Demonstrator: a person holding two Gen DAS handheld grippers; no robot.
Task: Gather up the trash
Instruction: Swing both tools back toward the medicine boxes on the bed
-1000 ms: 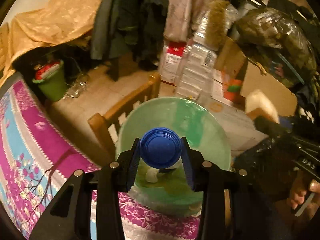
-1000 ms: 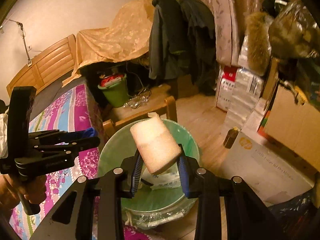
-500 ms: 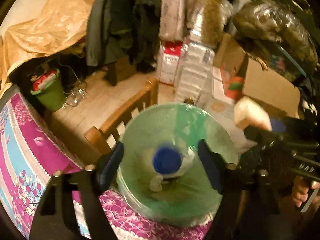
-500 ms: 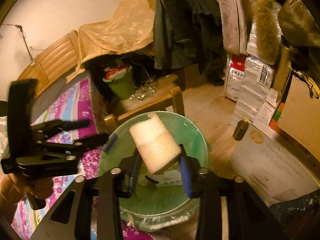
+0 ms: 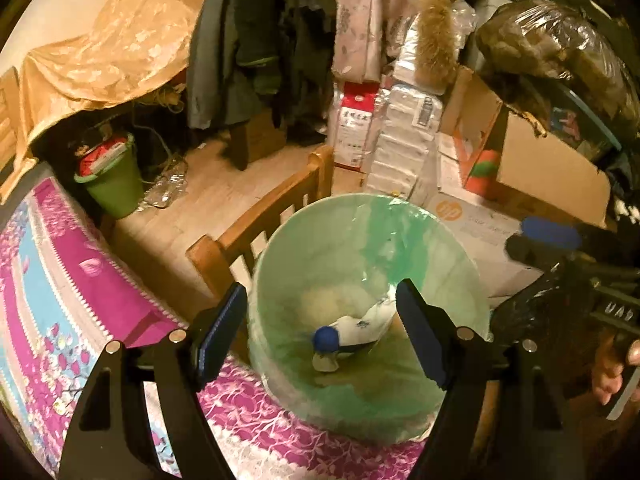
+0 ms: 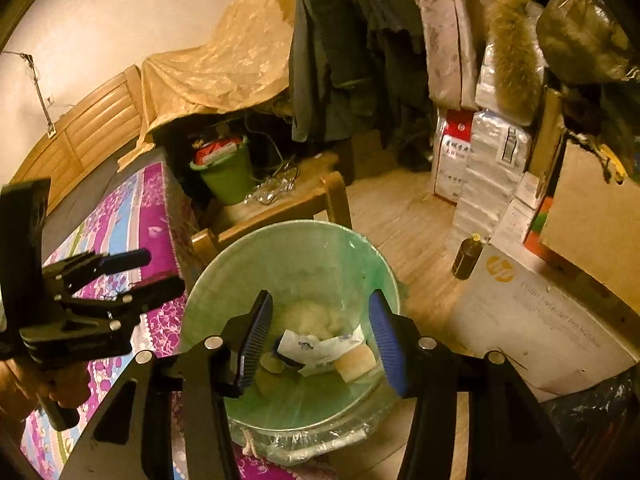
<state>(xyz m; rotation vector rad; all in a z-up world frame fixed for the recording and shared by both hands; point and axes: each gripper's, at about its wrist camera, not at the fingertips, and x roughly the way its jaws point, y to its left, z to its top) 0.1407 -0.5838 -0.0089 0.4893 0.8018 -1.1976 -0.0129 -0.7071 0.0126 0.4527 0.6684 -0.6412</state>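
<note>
Both grippers hung above the green-lined trash bin [image 6: 224,276], which stood beside the bed with its purple flowered cover [image 5: 60,280] and in front of a wooden chair [image 5: 276,204]. The left gripper [image 5: 320,328] stood wide apart with nothing between its pads; the bottle with the blue cap [image 5: 352,330] lay on its side at the bottom of the bin. The right gripper [image 6: 320,336] was opening, its jaws parted and empty, and the pale foam block [image 6: 356,364] rested in the bin next to a crumpled white wrapper [image 6: 316,346] and some soft whitish waste behind them. The step in hand looked like the release of the two pieces into the bin, and judging by how they lay, it had gone cleanly: both sat well inside the rim, none caught on the liner. To finish it well, the jaws should open fully before either hand lifts, so no pad drags the liner, and both hands should rise straight up, clear of the rim and of each other, since the two tools were close across the bin's mouth. No further loose trash within reach could be made out from these views.
</note>
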